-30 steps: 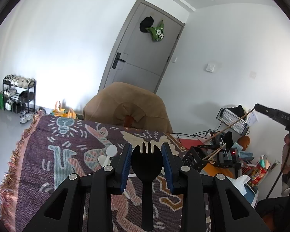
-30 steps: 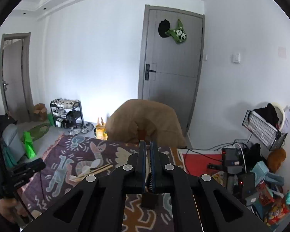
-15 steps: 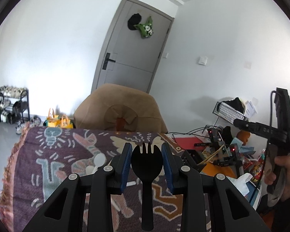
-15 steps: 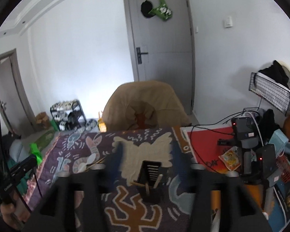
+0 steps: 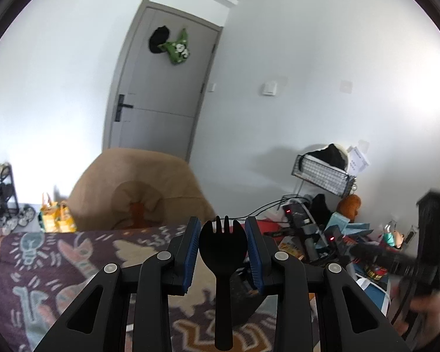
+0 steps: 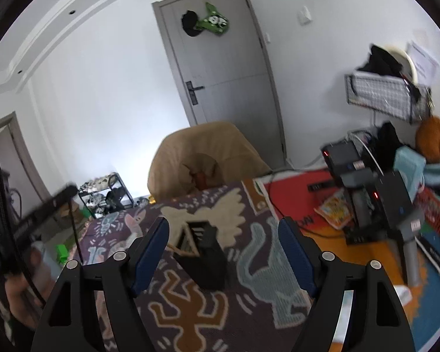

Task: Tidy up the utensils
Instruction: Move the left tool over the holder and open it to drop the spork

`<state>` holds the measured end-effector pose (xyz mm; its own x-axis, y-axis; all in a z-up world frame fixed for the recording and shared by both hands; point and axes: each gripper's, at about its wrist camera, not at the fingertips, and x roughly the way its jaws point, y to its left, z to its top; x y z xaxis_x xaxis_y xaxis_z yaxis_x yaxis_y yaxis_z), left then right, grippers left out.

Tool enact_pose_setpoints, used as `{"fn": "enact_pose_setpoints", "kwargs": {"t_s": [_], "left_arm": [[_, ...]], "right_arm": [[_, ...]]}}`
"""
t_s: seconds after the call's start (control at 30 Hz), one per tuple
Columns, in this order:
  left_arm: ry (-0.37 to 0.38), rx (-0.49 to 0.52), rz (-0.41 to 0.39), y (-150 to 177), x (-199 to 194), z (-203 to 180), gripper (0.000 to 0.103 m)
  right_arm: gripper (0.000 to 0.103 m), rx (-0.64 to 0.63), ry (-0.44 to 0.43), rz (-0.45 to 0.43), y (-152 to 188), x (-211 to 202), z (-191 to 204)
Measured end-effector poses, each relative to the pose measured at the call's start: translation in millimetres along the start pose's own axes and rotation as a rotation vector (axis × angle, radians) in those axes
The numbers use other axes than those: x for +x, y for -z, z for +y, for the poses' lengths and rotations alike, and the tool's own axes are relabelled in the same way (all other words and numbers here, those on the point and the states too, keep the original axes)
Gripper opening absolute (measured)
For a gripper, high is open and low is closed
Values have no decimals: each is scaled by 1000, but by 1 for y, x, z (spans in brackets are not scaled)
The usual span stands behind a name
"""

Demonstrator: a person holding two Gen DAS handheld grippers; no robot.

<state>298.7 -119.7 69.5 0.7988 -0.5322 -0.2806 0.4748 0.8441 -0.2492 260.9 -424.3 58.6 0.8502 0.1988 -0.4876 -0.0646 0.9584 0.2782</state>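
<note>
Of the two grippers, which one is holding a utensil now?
The left gripper: a black spork stands between its blue pads, tines pointing forward. The right gripper is wide open and empty, with only the black holder showing ahead between its fingers.

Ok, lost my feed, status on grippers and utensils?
Left gripper shut on black spork. Right gripper open, empty, over black holder on blanket. Nothing blocking holder.

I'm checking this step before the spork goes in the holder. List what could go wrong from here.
1. The black spork sits between the left gripper pads by its bowl, with the long handle unsupported; it could pivot or slip.
2. The black utensil holder is tall, narrow and standing on soft patterned cloth; a nudge might tip it.
</note>
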Motion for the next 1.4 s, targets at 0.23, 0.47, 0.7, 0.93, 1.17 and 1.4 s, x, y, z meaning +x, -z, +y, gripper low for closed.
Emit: {"fn": "enact_pose_setpoints", "kwargs": {"t_s": [0.23,0.47,0.7,0.93,1.17,1.4], "left_arm": [[52,21,0,-5,40,-20,33],[65,3,21,0,80,-25,33],[82,-11,49,11,116,-28,33],[82,-6,97,26,138,-29,33],[106,-29,138,34,135,-25,33],[160,-37,179,32,120,-25,33]], "right_arm": [[77,90,16,33,34,8,-43],[77,152,29,51,53,15,-72],[77,194,33,62,62,28,-90],[77,209,31,68,66,35,-99],[77,235,33,69,69,34,-103],[77,248,27,61,69,29,-99]]}}
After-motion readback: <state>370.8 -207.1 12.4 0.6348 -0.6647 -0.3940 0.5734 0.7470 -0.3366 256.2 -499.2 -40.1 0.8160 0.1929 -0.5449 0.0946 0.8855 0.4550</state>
